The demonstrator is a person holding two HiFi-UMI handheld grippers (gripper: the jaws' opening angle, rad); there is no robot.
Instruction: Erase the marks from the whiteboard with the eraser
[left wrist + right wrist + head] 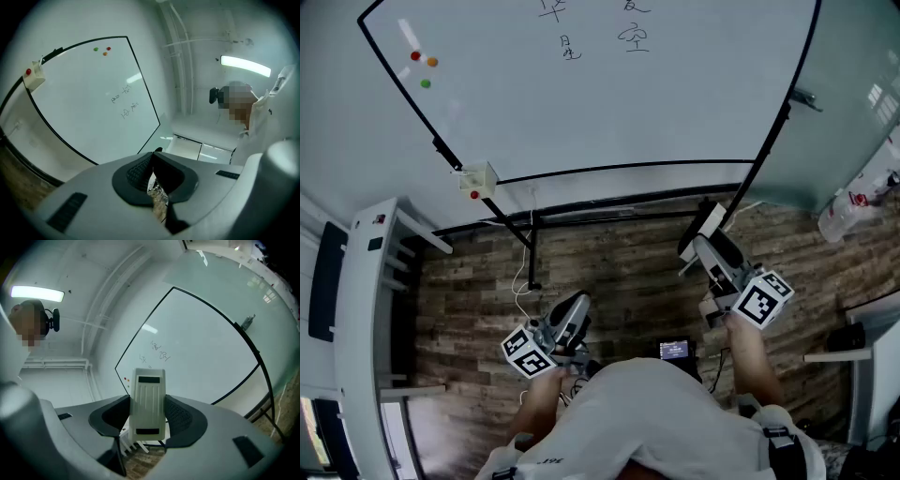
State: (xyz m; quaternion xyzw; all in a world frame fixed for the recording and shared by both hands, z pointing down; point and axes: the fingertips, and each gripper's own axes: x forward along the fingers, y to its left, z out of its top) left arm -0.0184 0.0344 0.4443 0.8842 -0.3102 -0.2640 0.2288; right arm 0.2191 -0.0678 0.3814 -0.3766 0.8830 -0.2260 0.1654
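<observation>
Right gripper view: right tongs (149, 409) clamp the eraser (148, 392) lengthwise, below the whiteboard (206, 362) marks (159, 356); left tongs (152, 164) closed, empty.

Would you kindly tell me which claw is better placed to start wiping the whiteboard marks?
Right. The right claw is shut on the eraser and faces the marks on the whiteboard; the left claw is shut with nothing in it.
</observation>
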